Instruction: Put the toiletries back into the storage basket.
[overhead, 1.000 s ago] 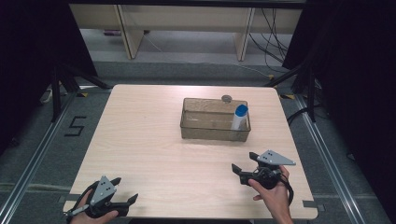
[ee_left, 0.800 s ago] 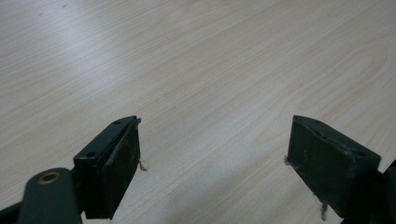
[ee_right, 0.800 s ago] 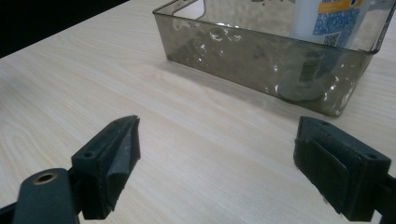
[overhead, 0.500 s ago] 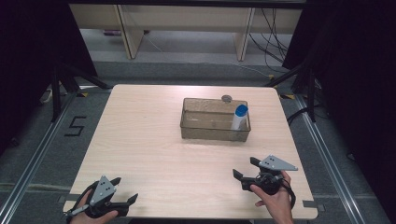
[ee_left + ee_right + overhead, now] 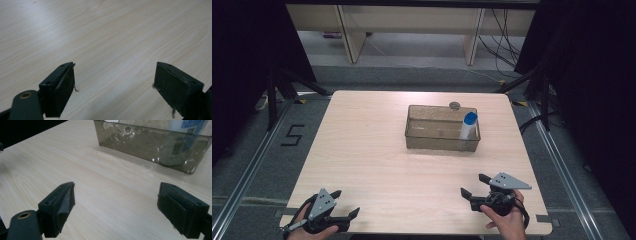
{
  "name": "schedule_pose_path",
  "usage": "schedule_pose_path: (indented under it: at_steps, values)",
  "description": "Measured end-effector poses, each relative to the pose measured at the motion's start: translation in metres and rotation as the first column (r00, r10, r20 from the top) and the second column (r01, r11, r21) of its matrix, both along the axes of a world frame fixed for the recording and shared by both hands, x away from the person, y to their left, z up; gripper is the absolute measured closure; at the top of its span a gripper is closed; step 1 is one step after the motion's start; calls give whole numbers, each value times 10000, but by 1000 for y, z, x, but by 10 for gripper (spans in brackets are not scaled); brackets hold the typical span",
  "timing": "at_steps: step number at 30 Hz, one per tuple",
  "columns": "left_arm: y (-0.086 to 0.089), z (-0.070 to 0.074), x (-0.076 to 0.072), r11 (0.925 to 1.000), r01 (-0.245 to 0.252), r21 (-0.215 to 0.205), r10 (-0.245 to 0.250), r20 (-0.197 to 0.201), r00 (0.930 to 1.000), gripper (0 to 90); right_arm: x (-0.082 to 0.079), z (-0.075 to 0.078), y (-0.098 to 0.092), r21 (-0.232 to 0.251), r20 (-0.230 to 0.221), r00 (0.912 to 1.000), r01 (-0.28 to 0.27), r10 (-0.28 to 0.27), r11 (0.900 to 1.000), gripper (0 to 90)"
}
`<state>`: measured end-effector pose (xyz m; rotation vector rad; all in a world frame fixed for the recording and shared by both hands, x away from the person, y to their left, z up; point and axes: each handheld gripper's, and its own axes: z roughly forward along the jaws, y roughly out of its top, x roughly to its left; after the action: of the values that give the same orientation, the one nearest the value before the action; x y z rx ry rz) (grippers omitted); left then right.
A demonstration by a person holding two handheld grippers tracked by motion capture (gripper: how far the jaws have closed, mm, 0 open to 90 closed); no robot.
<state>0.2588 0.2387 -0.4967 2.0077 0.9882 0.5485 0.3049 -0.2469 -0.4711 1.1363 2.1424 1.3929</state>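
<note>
Both grippers, left [image 5: 347, 202] and right [image 5: 473, 184], hover agape near table [image 5: 372, 150].

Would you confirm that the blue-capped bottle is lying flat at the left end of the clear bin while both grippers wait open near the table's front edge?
Not quite: the blue-capped bottle stands upright at the right end of the clear bin, as the high view shows. The rest holds: the left gripper and the right gripper are open near the table's front edge.

We read a black "5" marked on the floor [image 5: 292, 135] left of the table; the bottle [image 5: 183, 135] label's barcode and code square are illegible.
</note>
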Motion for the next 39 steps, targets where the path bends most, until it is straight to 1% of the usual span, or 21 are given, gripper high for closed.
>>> schedule_pose_path:
  at_steps: [2,3,8,9,11,12,13,17,18,21,23,24,25,27,28,30,32,33,34,35,39]
  values:
    - [1,0,0,10000,47,77,-47,-10,10000,166,-2,-1,0,69,-74,10000,-45,46,10000,156]
    - [1,0,0,10000,44,72,-44,-14,10000,166,-5,-1,1,226,-429,9991,34,-24,9997,156]
    - [-1,0,0,10000,-4,-66,4,5,10000,164,-8,-4,-1,-152,-176,9998,9,-12,9999,156]
    - [2,1,0,9994,84,326,-83,-22,10000,164,-8,-5,-2,-274,-118,9999,-44,41,9996,155]
    - [1,1,0,9997,68,234,-67,-13,10000,162,-10,-5,-3,-248,-44,10000,-30,29,9997,156]
    - [-1,0,0,9999,-4,-152,5,37,10000,161,-13,-4,-3,-70,-363,9993,35,-37,10000,155]
    - [-1,0,0,9999,-10,-141,10,27,10000,160,-11,-5,-5,-296,50,10000,58,-57,9995,155]
    - [-1,0,0,10000,0,-18,0,13,10000,159,-18,-6,-6,-132,-386,9992,110,-115,9999,156]
    - [-1,0,0,9999,-23,-108,24,22,10000,160,-17,-7,-8,-267,-151,9999,52,-56,9996,156]
    - [-1,0,0,9999,-18,-150,19,32,10000,159,-21,-7,-9,-339,-204,9998,17,-24,9994,156]
    - [-1,0,0,9999,-27,-155,27,41,10000,158,-22,-7,-10,-381,-251,9997,-52,43,9993,156]
    - [-1,0,0,9999,-20,-149,21,52,10000,158,-25,-8,-8,-170,-546,9985,6,-15,9999,156]
    - [-1,0,0,10000,-12,-83,12,51,10000,158,-24,-9,-9,-284,-260,9997,-17,9,9996,156]
    - [0,0,0,10000,-30,-19,30,62,10000,157,-27,-9,-9,-180,-597,9982,36,-47,9998,156]
    - [0,0,0,10000,-26,21,26,58,10000,157,-26,-9,-11,-423,-359,9994,-30,15,9991,156]
    - [-1,0,0,9999,-76,-120,77,70,9999,156,-30,-10,-10,-273,-625,9980,15,-32,9996,156]
    - [1,1,0,9998,25,189,-26,60,10000,156,-33,-9,-10,-243,-687,9976,-24,7,9997,156]
    - [2,1,1,9996,76,278,-77,44,10000,156,-31,-10,-11,-438,-259,9996,-116,104,9990,156]
    - [-1,0,0,9999,-51,-134,51,58,10000,156,-32,-10,-11,-417,-364,9993,-141,126,9990,156]
    - [-1,0,0,9999,-78,-113,79,67,9999,156,-35,-10,-10,-263,-707,9975,-45,26,9996,156]
    - [0,0,0,9999,-77,-139,78,63,10000,155,-39,-11,-11,-301,-654,9979,-6,-14,9995,156]
